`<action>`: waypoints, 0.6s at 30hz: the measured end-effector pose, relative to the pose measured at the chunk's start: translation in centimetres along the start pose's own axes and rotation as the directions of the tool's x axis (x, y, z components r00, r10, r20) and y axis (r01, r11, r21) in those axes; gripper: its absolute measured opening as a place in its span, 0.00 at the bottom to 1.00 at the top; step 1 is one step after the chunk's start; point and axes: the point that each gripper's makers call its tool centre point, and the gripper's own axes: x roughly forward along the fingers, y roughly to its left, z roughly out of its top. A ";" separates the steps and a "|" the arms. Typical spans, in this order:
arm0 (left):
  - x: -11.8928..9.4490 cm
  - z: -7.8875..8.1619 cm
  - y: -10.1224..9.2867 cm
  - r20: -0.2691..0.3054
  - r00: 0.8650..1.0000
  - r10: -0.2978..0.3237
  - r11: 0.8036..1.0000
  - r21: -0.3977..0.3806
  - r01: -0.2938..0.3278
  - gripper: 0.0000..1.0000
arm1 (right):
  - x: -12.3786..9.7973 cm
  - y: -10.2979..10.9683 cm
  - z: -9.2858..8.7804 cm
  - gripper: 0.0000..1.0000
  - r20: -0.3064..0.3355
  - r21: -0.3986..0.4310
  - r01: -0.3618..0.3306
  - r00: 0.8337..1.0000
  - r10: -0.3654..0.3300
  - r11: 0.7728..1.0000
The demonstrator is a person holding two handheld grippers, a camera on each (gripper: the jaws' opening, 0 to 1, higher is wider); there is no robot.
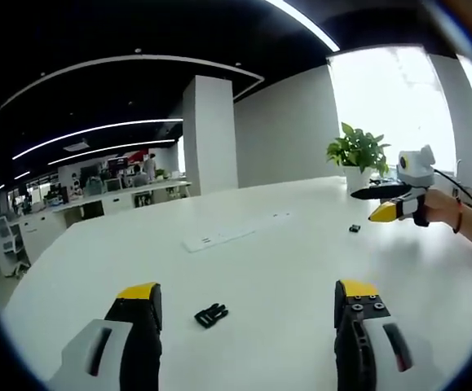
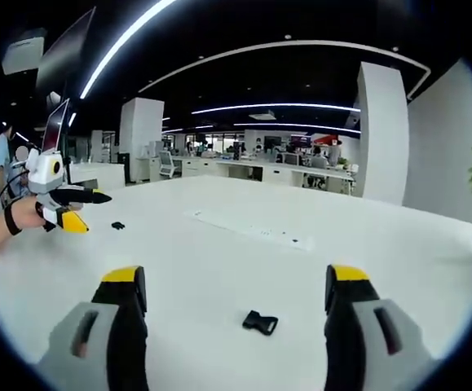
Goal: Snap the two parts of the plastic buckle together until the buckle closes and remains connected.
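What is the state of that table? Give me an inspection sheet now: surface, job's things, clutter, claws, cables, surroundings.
Surface: white table, bare apart from a flush white panel.
Job's things: two black buckle parts, apart and not joined; first buckle part lies before the left claw, second buckle part before the right claw.
Clutter: nothing seen.
Claws: both open, holding nothing, above the table.
Cables: a dark cable trails from the right claw.
Surroundings: potted plant at the table's far edge, white pillar, office desks beyond.
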 end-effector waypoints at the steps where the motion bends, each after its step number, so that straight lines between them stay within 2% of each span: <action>1: 0.0 -0.1 0.0 -0.004 1.000 0.000 1.000 0.001 0.000 0.89 | 0.0 0.0 -0.1 0.90 -0.002 0.001 0.000 1.000 0.000 1.000; 9: -0.1 -1.0 0.8 -0.031 0.999 0.022 1.000 -0.020 -0.023 0.88 | 0.4 0.1 -1.3 0.90 -0.037 0.007 -0.010 0.999 0.010 1.000; 18: 0.2 -1.8 0.4 -0.054 0.999 0.008 1.000 -0.014 -0.009 0.88 | 0.4 0.1 -2.4 0.89 -0.068 0.009 -0.015 0.998 0.016 1.000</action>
